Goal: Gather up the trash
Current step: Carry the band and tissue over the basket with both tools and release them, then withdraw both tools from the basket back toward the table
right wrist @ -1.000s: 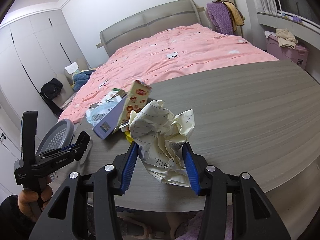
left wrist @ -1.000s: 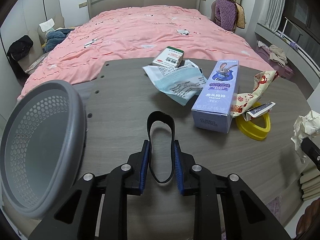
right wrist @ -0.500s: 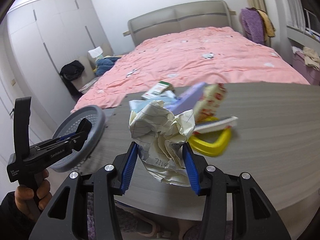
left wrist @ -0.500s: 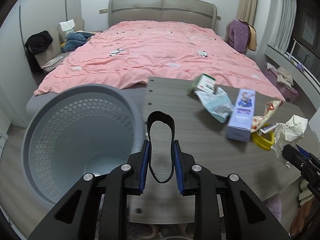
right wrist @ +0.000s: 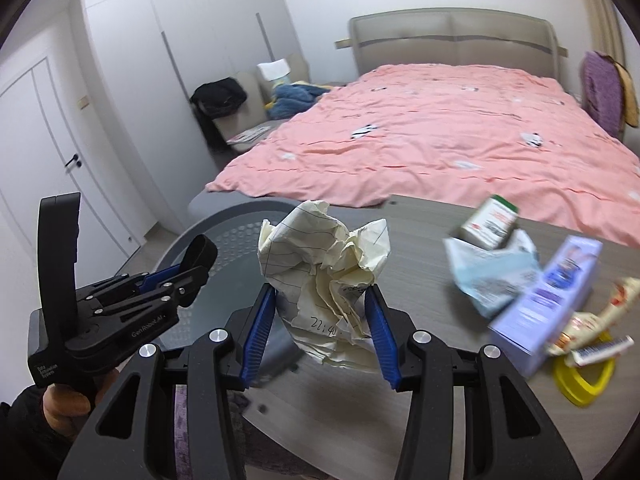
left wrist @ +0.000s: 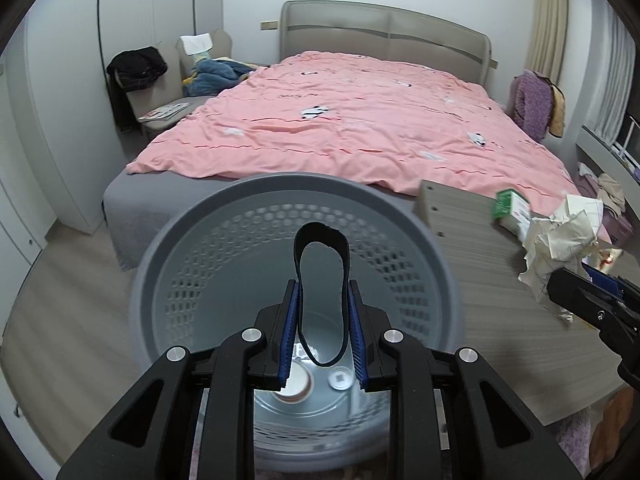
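Blue pads of the left gripper [left wrist: 322, 322] are pressed on a black band loop [left wrist: 321, 280], held over the open grey basket [left wrist: 200, 240], which stands on the floor beside the table's end. On the basket's bottom lie two small round lids. The right gripper [right wrist: 320, 328] pinches a crumpled paper ball [right wrist: 324, 276] above the near edge of the table [right wrist: 420, 288]. Farther along the table lie a green-white box [right wrist: 488, 220], a blue wrapper [right wrist: 492, 272], a purple carton [right wrist: 548, 296] and a yellow ring [right wrist: 580, 384]. Behind is a pink bed [left wrist: 360, 132].
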Tool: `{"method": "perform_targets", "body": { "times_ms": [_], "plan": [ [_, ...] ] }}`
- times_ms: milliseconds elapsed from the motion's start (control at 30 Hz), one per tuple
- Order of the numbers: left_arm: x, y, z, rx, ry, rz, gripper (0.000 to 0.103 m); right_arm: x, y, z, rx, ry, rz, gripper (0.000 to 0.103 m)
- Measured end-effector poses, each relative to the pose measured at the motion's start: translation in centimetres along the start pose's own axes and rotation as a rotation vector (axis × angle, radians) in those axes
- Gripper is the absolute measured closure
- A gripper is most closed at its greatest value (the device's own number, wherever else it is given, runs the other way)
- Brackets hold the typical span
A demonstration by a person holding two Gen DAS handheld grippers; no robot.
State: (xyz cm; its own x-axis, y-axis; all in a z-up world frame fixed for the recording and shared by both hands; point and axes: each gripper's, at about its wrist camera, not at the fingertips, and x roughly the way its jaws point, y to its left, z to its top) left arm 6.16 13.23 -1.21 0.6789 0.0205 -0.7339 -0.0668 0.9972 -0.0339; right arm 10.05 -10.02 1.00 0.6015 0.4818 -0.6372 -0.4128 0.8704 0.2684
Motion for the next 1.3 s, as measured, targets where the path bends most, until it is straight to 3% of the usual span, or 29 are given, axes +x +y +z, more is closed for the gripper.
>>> {"method": "perform_targets", "body": {
  "times_ms": [300,600,700,833,1300],
  "plan": [
    [1.7,4.7,0.6,-0.048,0.014,0.031,0.080,5.4,4.6,2.1,-0.076,0.067,0.062,0.057],
    [3.0,6.6,0.7,-0.077,0.026,0.035,0.080,8.1,5.8,2.6,-0.098,0.110,0.069,0.054],
    [3.1,6.9,0.7,-0.087,0.026,0.036,0.071,8.2,6.0,2.6,-0.102,0.107,0.059,0.052],
    [2.8,7.1,0.5,-0.095,0.017,0.049,0.048,8.0,5.9,2.6,-0.102,0.098,0.049,0.041],
    [2.0,7.3,0.0,-0.098,0.003,0.094,0.038,7.5,5.7,2.3,-0.094,0.091,0.043,0.038]
  ]
}}
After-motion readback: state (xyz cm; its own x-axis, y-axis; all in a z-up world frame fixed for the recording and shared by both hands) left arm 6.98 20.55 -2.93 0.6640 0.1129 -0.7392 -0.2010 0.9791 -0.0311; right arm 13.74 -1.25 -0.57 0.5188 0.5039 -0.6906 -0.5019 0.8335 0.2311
